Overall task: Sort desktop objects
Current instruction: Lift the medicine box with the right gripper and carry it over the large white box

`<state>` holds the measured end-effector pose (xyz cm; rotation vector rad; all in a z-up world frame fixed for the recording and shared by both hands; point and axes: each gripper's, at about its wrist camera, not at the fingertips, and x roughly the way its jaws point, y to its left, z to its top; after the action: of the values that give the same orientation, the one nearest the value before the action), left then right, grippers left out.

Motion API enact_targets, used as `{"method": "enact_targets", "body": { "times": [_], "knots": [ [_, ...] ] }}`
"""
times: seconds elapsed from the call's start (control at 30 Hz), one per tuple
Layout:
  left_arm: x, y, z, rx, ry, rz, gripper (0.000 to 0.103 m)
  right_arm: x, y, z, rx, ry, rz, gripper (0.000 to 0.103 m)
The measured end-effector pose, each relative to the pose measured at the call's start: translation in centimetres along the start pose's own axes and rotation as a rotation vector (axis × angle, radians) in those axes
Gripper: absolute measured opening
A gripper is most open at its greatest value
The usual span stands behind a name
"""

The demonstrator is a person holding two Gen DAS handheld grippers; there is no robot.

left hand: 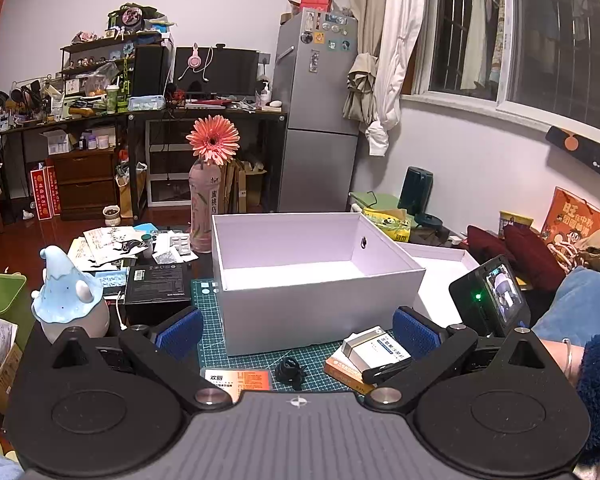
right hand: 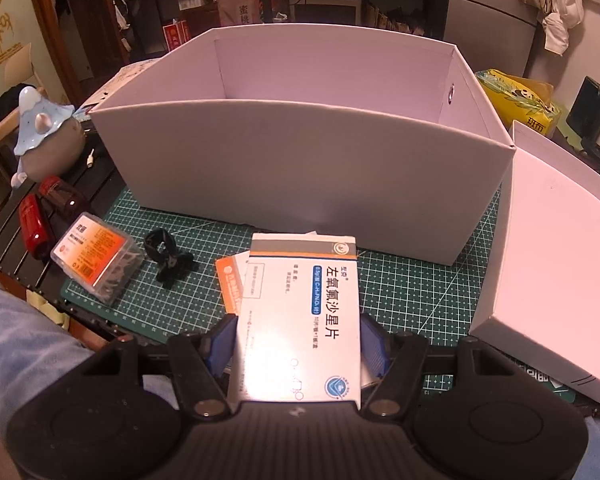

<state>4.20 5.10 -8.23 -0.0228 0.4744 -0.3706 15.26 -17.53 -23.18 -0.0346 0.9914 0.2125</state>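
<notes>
My right gripper (right hand: 298, 340) is shut on a white medicine box (right hand: 300, 312) with blue print, its blue pads (right hand: 220, 340) pressing on the two long sides. The box lies tilted over an orange medicine box (right hand: 228, 284) on the green cutting mat (right hand: 412, 292), in front of the open white storage box (right hand: 300, 160). In the left wrist view the same white medicine box (left hand: 376, 346) shows at lower right. My left gripper (left hand: 298, 332) stands open before the storage box (left hand: 320, 280), nothing between its fingers.
On the mat lie a clear plastic case with an orange label (right hand: 94, 256) and a black clip (right hand: 168, 256). A red tube (right hand: 34, 224) and a brown vial (right hand: 62, 196) lie further left. A blue mushroom figure (left hand: 68, 292) stands left; the box lid (right hand: 560, 260) lies right.
</notes>
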Motion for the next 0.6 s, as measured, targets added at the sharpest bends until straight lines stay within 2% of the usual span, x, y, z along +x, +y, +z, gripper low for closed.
{"method": "enact_targets", "body": {
  "times": [0.37, 0.43, 0.6],
  "knots": [
    [0.04, -0.12, -0.12, 0.005, 0.007, 0.004, 0.102, 0.38, 0.11, 0.04, -0.015, 0.018, -0.035, 0.068],
    [0.04, -0.14, -0.15, 0.005, 0.008, 0.005, 0.102, 0.35, 0.08, 0.05, -0.017, 0.012, -0.04, 0.062],
    [0.05, -0.19, -0.17, 0.006, 0.009, 0.006, 0.102, 0.05, 0.36, 0.07, -0.061, -0.008, -0.058, 0.061]
  ]
}}
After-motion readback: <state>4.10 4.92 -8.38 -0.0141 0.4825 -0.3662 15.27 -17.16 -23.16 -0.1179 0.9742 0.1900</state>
